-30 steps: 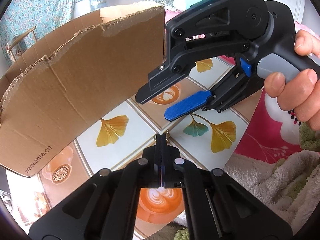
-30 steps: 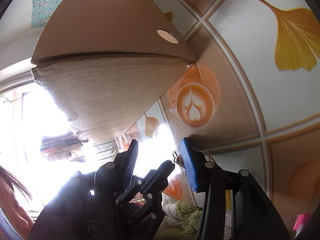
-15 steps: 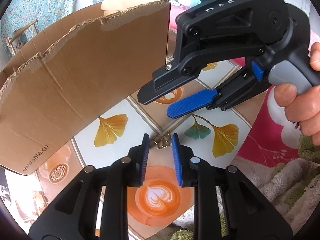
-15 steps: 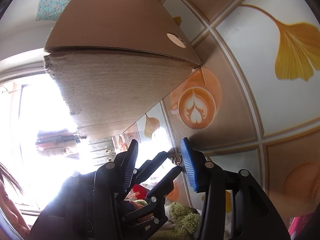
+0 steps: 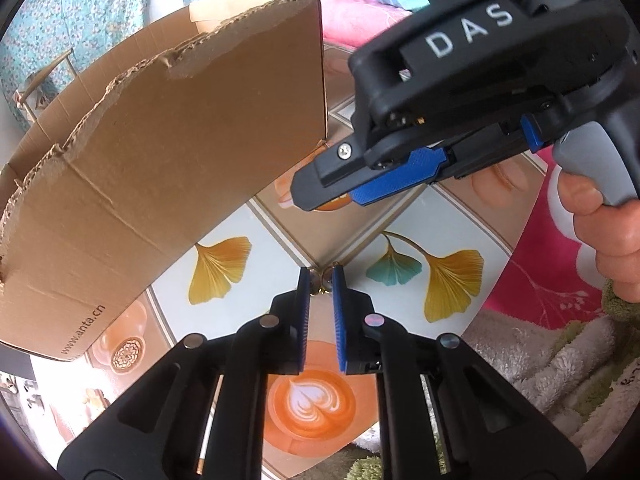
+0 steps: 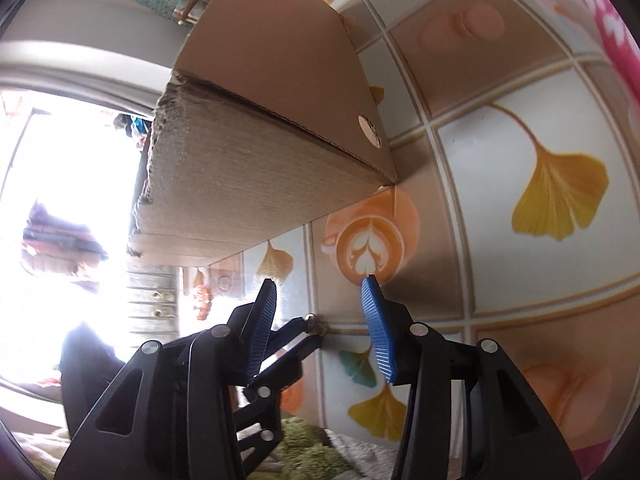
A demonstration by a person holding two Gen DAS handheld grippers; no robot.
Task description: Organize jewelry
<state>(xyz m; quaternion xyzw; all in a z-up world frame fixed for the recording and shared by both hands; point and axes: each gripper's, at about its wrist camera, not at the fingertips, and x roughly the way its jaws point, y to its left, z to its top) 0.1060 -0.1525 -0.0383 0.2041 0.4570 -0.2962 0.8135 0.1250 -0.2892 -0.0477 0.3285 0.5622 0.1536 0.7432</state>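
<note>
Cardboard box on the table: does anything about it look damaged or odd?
Yes. The box has a ragged, torn top edge with exposed corrugation, as if its flaps were ripped off. It stands upright on the table; nothing is spilled.

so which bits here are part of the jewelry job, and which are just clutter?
In play:
- small gold jewelry piece, between the left gripper's fingertips, jaws just closing in
- cardboard box, probably the container
- right gripper, open, nothing in it

Lying about:
- patterned tablecloth
- pink blanket
- green fuzzy towel
</note>
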